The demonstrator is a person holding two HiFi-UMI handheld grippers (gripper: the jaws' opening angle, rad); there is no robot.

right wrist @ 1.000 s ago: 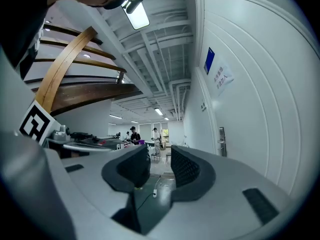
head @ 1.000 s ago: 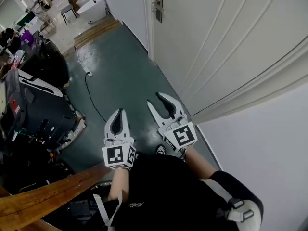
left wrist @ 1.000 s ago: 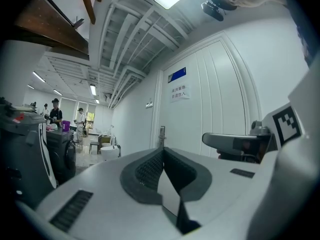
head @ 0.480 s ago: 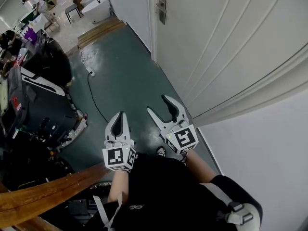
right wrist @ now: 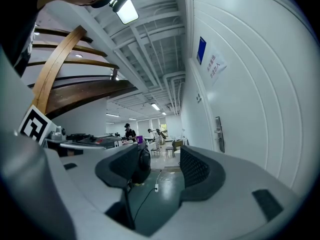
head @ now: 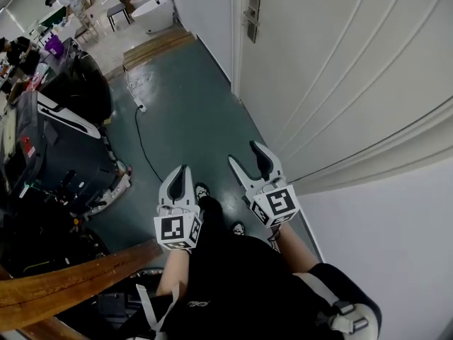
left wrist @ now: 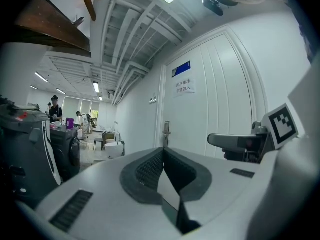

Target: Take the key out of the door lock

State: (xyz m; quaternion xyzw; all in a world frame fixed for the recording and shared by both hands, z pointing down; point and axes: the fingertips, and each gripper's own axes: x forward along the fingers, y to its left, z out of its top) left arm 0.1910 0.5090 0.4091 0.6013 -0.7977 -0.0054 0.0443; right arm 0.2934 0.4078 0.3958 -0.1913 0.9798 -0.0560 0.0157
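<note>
The white door runs along the right, with its metal lock plate and handle far ahead at the door's left edge. The lock also shows small in the left gripper view and the right gripper view. No key can be made out at this distance. My left gripper is held low over the green floor with its jaws together and nothing in them. Beside it, nearer the door, my right gripper has just been opening; its jaws stand wide apart and empty.
A power strip with a black cable lies on the floor ahead. Dark machines crowd the left side. A wooden beam crosses the lower left. The wearer's shoe shows between the grippers. People stand in the far room.
The person has stepped forward: the lock sits lower and nearer in the head view, a shoe has appeared between the grippers, and the right gripper's jaws are spread wider.
</note>
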